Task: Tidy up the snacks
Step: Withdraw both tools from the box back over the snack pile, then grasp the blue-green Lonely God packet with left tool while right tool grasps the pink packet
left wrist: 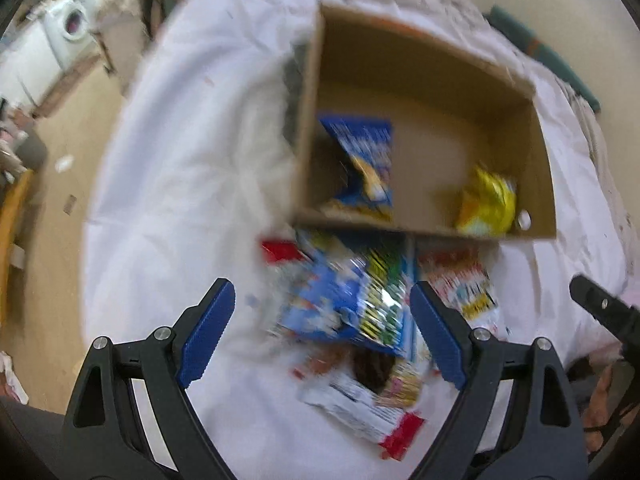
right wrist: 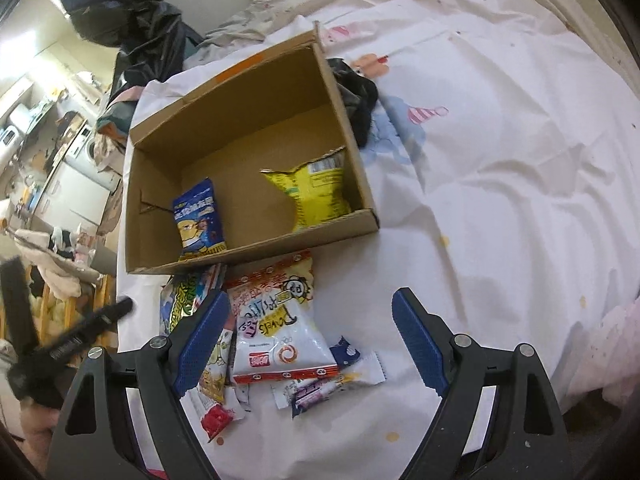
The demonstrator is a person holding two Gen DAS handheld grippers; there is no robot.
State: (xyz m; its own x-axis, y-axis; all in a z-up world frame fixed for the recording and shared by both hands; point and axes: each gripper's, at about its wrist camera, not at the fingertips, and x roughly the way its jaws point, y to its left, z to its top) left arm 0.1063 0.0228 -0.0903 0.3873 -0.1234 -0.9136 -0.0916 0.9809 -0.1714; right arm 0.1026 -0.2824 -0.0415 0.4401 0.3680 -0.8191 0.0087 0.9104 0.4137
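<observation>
An open cardboard box (right wrist: 340, 92) (left wrist: 312, 92) sits on a white bed sheet. Inside it lie a blue snack bag (right wrist: 198, 220) (left wrist: 366, 160) and a yellow snack bag (right wrist: 316, 192) (left wrist: 488, 202). In front of the box lies a pile of snacks: a white and red bag (right wrist: 276, 328) (left wrist: 464, 284), a blue and green bag (left wrist: 344, 300) (right wrist: 182, 300) and small wrapped bars (right wrist: 332, 380) (left wrist: 360, 412). My left gripper (left wrist: 322, 332) is open above the pile, empty. My right gripper (right wrist: 310, 344) is open above the white bag, empty. The left view is motion-blurred.
A dark cloth (right wrist: 358, 100) lies against the box's right side. The sheet (right wrist: 500, 160) spreads wide to the right of the box. The bed's left edge drops to a wooden floor (left wrist: 60, 208), with a washing machine (left wrist: 68, 28) and clutter beyond.
</observation>
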